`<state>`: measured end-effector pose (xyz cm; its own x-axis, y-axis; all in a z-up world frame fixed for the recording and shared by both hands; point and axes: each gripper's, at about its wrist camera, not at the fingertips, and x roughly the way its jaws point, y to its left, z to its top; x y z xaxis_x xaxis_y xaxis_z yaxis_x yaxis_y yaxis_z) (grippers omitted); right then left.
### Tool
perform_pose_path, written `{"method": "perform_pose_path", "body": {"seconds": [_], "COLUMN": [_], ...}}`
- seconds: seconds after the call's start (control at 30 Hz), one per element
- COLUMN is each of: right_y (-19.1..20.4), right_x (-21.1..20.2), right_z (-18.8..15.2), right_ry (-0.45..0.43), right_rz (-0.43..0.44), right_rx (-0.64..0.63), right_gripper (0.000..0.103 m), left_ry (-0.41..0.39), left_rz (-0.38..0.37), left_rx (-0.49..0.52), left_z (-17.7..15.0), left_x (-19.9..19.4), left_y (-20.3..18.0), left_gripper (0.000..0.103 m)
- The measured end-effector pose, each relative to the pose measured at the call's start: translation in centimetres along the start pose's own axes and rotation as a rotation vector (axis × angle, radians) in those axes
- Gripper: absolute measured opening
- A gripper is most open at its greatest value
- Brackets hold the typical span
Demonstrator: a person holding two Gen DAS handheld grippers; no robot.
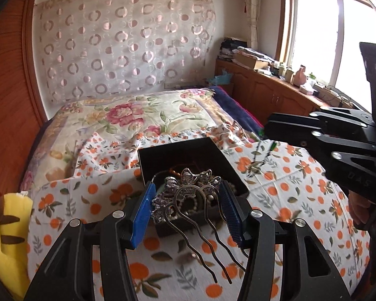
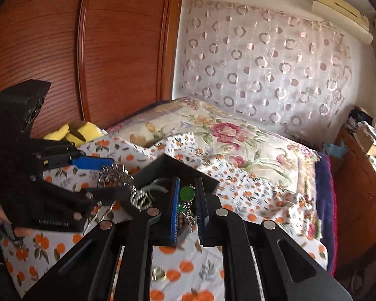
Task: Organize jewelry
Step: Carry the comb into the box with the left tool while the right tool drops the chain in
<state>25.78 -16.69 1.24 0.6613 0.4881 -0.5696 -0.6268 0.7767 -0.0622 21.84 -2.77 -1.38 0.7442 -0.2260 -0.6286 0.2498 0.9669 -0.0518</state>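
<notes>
Left gripper point(image 1: 185, 200) clamped on silver hair comb point(image 1: 188, 188), flower end between the blue pads, prongs trailing back, just over the near edge of black jewelry box point(image 1: 163, 158). Right gripper point(image 2: 189, 208) pinching green bead necklace point(image 2: 186, 193) near the box's right side. Box sits on orange-print cloth point(image 1: 288, 188). Yellow plush point(image 1: 7, 238) well left of box.

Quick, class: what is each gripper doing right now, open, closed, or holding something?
Left gripper: closed on the silver floral hair comb.
Right gripper: closed on the green pendant necklace.
</notes>
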Motion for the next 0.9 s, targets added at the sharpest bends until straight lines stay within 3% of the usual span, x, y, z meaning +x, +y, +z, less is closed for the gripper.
{"method": "perform_pose_path", "body": {"seconds": [0.4,0.5,0.9], "right_y": [-1.6,-2.0,-4.6], "right_x": [4.8,5.5,6.5], "right_z": [-1.1,-1.8,-3.7], "right_ry": [0.031,0.039,0.059], "right_rz": [0.134,0.126,0.051], "right_rx": [0.12,0.14,0.2], "right_gripper": [0.019,0.031,0.031], "left_ry": [0.018,0.022,0.02], "left_rz": [0.023,0.021,0.023], "left_rx": [-0.01,-0.011,0.0], "left_z": [1.4,1.7,2.6], "left_x": [2.5,3.1,5.4], "left_y": [0.9,1.0,0.8], "left_gripper": [0.05,0.05,0.05]}}
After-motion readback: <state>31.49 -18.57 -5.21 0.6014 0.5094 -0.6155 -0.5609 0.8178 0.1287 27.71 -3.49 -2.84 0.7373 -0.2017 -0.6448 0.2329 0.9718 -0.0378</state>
